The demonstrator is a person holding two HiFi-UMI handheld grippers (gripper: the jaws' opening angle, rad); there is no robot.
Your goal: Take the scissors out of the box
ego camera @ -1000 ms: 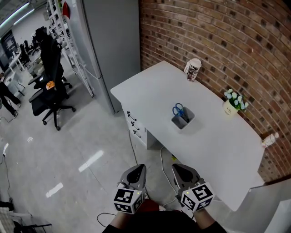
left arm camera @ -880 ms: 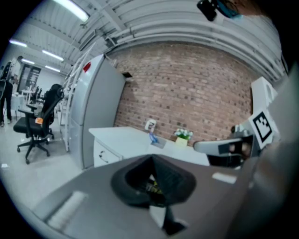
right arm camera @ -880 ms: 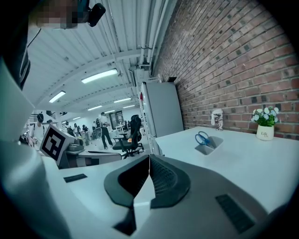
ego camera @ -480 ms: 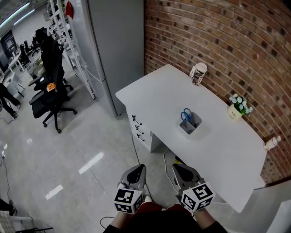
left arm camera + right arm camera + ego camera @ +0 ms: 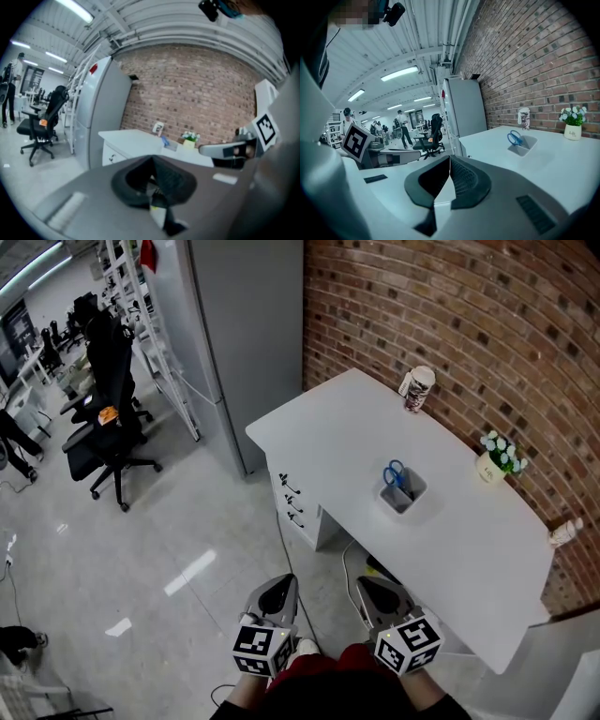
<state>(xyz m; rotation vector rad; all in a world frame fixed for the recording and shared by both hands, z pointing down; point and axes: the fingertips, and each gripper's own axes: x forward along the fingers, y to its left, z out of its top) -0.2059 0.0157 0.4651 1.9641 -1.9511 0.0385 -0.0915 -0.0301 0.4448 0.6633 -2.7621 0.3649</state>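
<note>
Blue-handled scissors [image 5: 395, 472] stand handles-up in a small grey box [image 5: 403, 494] in the middle of a white desk [image 5: 347, 432] against a brick wall. The scissors [image 5: 515, 138] and box [image 5: 524, 145] also show in the right gripper view, far ahead at the right. In the left gripper view the scissors [image 5: 164, 140] are tiny on the desk. My left gripper [image 5: 277, 598] and right gripper [image 5: 380, 596] are held low over the floor, well short of the desk, both shut with nothing between the jaws.
On the desk stand a patterned cup [image 5: 416, 387] at the back, a small white flowerpot [image 5: 500, 456] and a bottle [image 5: 562, 531] by the wall. A grey cabinet [image 5: 246, 324] stands left of the desk. Black office chairs [image 5: 105, 427] and shelving are further left on the glossy floor.
The desk and box have slid slightly to the right and down in the head view as the person steps closer. Both grippers stay shut at the bottom of the picture.
</note>
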